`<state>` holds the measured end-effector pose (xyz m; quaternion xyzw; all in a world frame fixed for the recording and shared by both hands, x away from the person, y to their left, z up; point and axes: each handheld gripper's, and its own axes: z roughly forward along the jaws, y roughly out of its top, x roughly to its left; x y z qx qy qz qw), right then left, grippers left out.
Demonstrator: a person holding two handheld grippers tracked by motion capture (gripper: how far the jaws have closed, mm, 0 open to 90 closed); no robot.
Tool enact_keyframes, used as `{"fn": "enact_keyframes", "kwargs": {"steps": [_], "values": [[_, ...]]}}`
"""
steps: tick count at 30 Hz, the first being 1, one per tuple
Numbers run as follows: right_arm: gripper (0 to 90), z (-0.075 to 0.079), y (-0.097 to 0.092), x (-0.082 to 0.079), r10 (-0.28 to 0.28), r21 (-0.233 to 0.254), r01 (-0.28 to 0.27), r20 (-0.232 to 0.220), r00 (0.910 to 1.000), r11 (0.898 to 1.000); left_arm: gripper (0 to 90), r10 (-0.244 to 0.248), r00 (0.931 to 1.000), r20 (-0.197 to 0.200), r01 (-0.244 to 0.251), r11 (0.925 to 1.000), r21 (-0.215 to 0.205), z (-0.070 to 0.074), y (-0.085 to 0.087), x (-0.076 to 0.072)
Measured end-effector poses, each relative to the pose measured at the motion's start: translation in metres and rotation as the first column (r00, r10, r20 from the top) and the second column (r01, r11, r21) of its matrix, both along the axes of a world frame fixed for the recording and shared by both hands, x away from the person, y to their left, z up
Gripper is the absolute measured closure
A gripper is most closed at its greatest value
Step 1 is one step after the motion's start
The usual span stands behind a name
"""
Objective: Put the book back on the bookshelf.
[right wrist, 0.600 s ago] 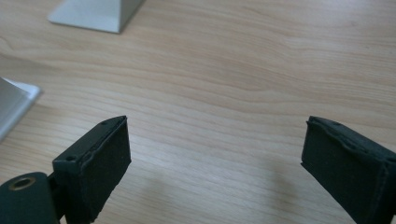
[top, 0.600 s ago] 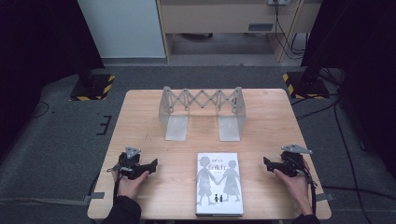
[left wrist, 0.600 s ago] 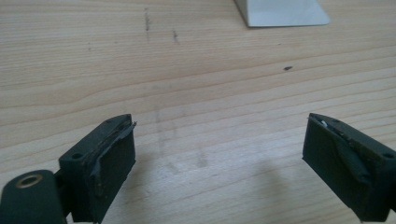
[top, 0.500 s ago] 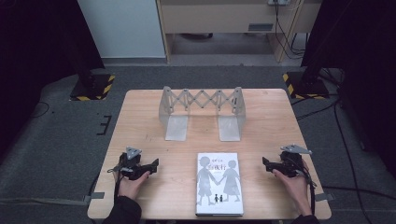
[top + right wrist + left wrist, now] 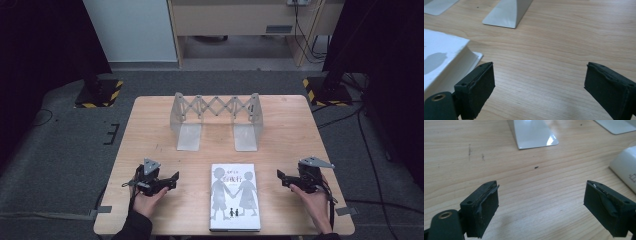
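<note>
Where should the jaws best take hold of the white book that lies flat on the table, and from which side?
Probably the book's right long edge, approached from the right by the right gripper. The book lies flat with the cover up, so only its thin edges offer a grip, and the right gripper view shows that edge close by its open jaws.

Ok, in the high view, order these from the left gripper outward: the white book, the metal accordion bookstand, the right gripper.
1. White book with two grey figures, lying flat just to the right of the left gripper.
2. Metal accordion bookstand, farther back at mid-table.
3. Right gripper, beyond the book at the table's right edge.
</note>
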<state>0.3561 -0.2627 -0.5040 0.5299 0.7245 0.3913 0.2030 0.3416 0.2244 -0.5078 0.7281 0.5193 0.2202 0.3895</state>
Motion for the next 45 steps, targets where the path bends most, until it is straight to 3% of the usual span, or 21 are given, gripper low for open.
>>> {"fn": "enact_keyframes", "kwargs": {"steps": [12,18,39,45], "values": [[13.1,0.007,0.019,-0.009,0.054,0.024,-0.054,0.024,0.9983,0.998,12.7,-0.050,0.9987,0.013,0.051,0.9982,-0.033,0.004,-0.011,-0.007],[13.9,0.008,0.031,-0.012,0.085,0.033,-0.085,0.027,0.9960,0.996,15.1,-0.101,0.9948,0.012,0.101,0.9924,-0.069,0.004,-0.020,-0.011],[17.8,0.003,0.063,-0.022,0.199,0.109,-0.198,0.008,0.9801,0.974,17.8,-0.220,0.9754,0.010,0.220,0.9738,-0.056,0.002,-0.054,-0.018],[20.1,-0.002,0.072,-0.027,0.247,0.116,-0.244,-0.011,0.9690,0.963,18.2,-0.251,0.9680,0.002,0.250,0.9652,-0.076,0.000,-0.067,-0.020]]}}
